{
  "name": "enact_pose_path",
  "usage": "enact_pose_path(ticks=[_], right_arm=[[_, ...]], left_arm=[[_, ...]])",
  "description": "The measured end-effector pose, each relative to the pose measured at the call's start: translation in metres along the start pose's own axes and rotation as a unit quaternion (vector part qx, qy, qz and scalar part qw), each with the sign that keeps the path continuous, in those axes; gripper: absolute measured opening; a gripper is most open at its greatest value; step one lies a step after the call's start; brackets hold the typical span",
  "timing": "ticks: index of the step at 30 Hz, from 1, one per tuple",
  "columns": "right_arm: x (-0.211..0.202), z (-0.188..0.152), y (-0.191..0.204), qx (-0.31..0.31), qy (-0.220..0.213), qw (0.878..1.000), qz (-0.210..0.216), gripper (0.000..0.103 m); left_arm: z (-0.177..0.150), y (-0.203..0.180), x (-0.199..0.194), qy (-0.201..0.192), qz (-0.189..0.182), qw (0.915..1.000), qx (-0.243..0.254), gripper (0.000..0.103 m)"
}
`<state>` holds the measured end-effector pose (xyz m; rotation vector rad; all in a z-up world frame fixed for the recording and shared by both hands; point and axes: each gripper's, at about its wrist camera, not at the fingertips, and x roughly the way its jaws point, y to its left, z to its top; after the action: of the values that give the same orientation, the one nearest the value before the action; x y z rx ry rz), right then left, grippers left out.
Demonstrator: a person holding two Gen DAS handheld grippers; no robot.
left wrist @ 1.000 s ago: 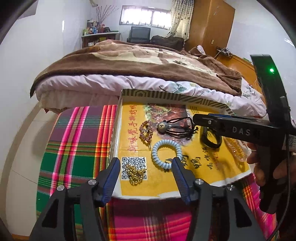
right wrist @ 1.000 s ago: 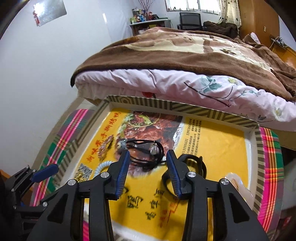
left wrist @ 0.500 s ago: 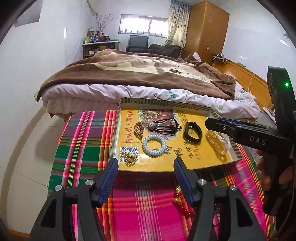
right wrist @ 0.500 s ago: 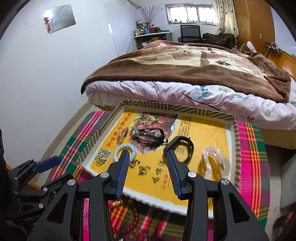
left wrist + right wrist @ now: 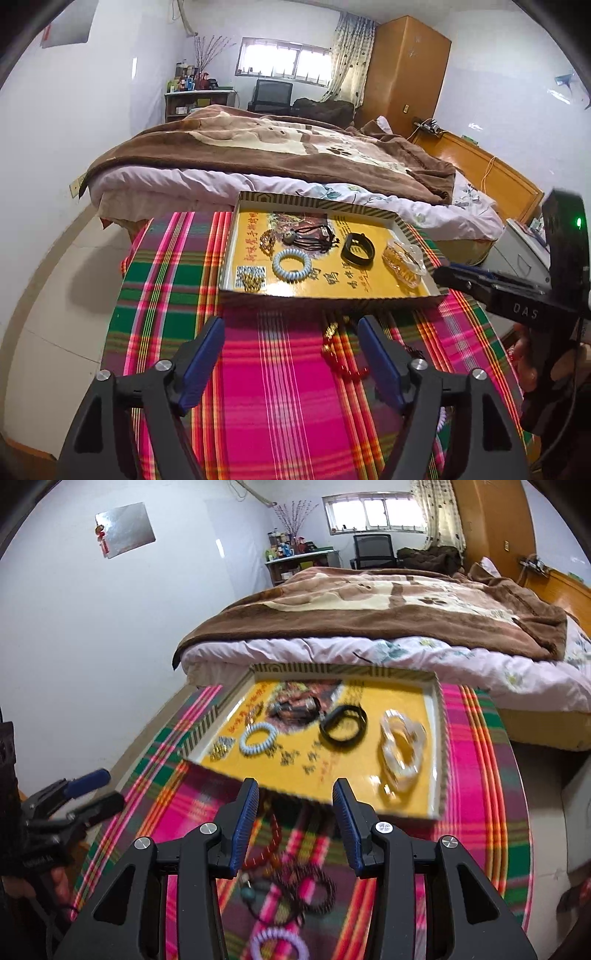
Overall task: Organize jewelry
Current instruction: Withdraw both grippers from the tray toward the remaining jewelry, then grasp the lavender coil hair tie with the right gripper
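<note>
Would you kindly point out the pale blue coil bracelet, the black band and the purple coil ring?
pale blue coil bracelet (image 5: pixel 291 265): left wrist view, its near coils.
black band (image 5: pixel 357 249): left wrist view, its strap.
purple coil ring (image 5: pixel 279 946): right wrist view, its coils.

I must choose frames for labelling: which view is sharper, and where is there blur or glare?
Left wrist view: sharp; the light blue coil bracelet in the yellow tray is crisp, though the window is overexposed. Right wrist view: motion blur smears the tray's near edge and the purple coil bracelet on the plaid cloth. Both show fisheye bending.
</note>
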<state>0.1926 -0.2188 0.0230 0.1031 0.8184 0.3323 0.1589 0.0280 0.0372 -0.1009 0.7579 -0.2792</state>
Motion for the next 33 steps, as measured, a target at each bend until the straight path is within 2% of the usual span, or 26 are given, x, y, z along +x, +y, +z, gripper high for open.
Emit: enact_pose_path(ticks=[3,9,16,23,27,28,30,32,33], right_arm=[[-0.006,-0.019,-0.006,0.003,0.008,1.000,-0.006,0.044],[-0.005,-0.067,-0.012,-0.014,0.044,0.999,-0.013,0.045],[0.010,-0.102,-0.007,-0.042,0.088,0.995,-0.015,0.045],[0.018,-0.118,0.017,-0.110,0.092,0.989,-0.039,0.045],[0.016,-0.123,0.022,-0.117,0.082,0.989,-0.043,0.045],[0.015,-0.124,0.021,-0.115,0.081,0.989,-0.042,0.043],[0.012,-0.125,0.018,-0.111,0.076,0.990,-0.043,0.024],[0.010,-0.125,0.015,-0.109,0.076,0.990,-0.043,0.013],[0.009,-0.125,0.015,-0.108,0.076,0.990,-0.043,0.011]], left_arm=[[-0.009,0.005,-0.006,0.001,-0.004,0.9999,-0.010,0.084],[-0.028,0.018,-0.011,0.010,-0.001,0.9997,-0.024,0.084],[-0.045,0.027,-0.006,0.026,0.002,0.9989,-0.038,0.084],[-0.051,0.028,0.001,0.040,0.002,0.9983,-0.044,0.084],[-0.051,0.023,0.005,0.044,-0.001,0.9982,-0.041,0.084],[-0.051,0.022,0.006,0.046,-0.002,0.9981,-0.040,0.084],[-0.052,0.017,0.009,0.050,-0.003,0.9981,-0.036,0.084],[-0.052,0.013,0.012,0.054,-0.005,0.9980,-0.033,0.084],[-0.052,0.010,0.014,0.056,-0.006,0.9980,-0.031,0.084]])
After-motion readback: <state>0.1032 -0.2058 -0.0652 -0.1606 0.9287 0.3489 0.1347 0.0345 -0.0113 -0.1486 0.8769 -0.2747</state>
